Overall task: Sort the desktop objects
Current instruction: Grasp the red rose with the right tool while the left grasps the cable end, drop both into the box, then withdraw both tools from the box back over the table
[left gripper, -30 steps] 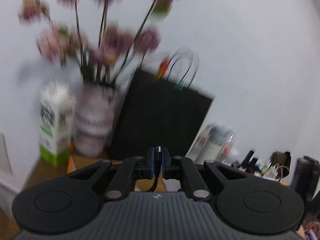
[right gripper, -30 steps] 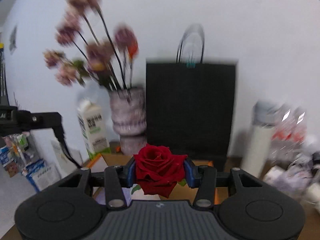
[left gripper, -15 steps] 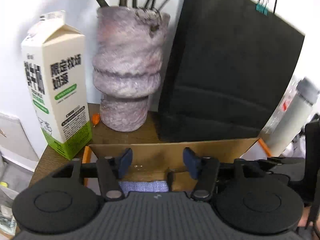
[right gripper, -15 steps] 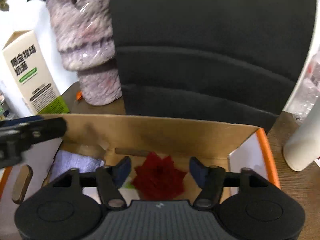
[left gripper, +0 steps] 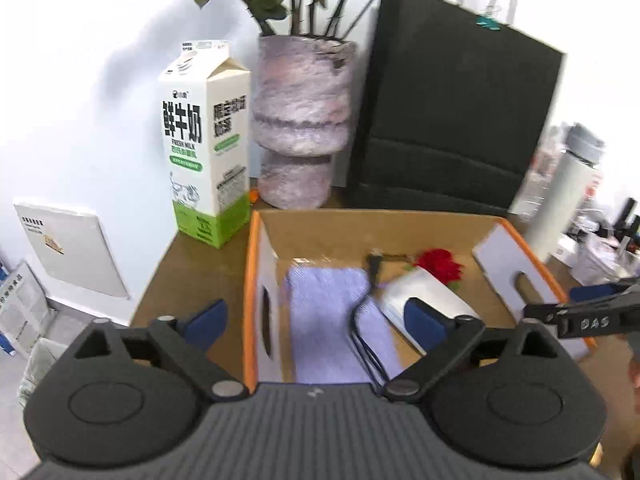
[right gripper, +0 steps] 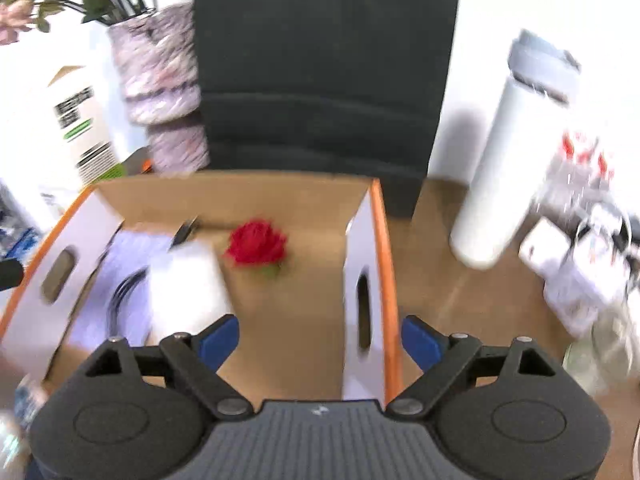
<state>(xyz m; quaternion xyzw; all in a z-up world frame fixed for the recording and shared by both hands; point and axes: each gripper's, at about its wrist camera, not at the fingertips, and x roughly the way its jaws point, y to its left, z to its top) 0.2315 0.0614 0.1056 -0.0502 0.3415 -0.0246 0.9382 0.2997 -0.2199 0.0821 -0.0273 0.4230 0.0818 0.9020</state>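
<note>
Looking along the left gripper (left gripper: 316,320), its jaws are spreading wide with nothing gripped between them; a second ago they were pinched nearly shut on something thin and dark. Ahead of and below the fingers sits the cardboard box (left gripper: 376,220), whose left wall falls between the two blue pads. Inside it, just past the right pad, lie a lilac cloth (left gripper: 320,304), a black cable (left gripper: 368,344) and a white block (left gripper: 424,292), with the red rose (left gripper: 440,266) farther ahead to the right. A milk carton (left gripper: 206,148), a vase (left gripper: 302,120) and a black paper bag (left gripper: 452,120) stand beyond the box, and a white flask (left gripper: 560,188) stands to the right of it. From the right gripper (right gripper: 320,340), the jaws are likewise opening and empty, straddling the box's right wall. The rose (right gripper: 258,244) now rests on the box floor (right gripper: 296,320) ahead and left of the fingers, beside the white block (right gripper: 188,284); a second ago it was clamped between these pads, and half a second ago it was already down in the box. The flask (right gripper: 504,168) stands on the desk to the right. Judging from this, both drops are done, so the box holds everything carried so far. What remains is probably the loose clutter (right gripper: 580,264) at far right, blurred beyond naming.
</note>
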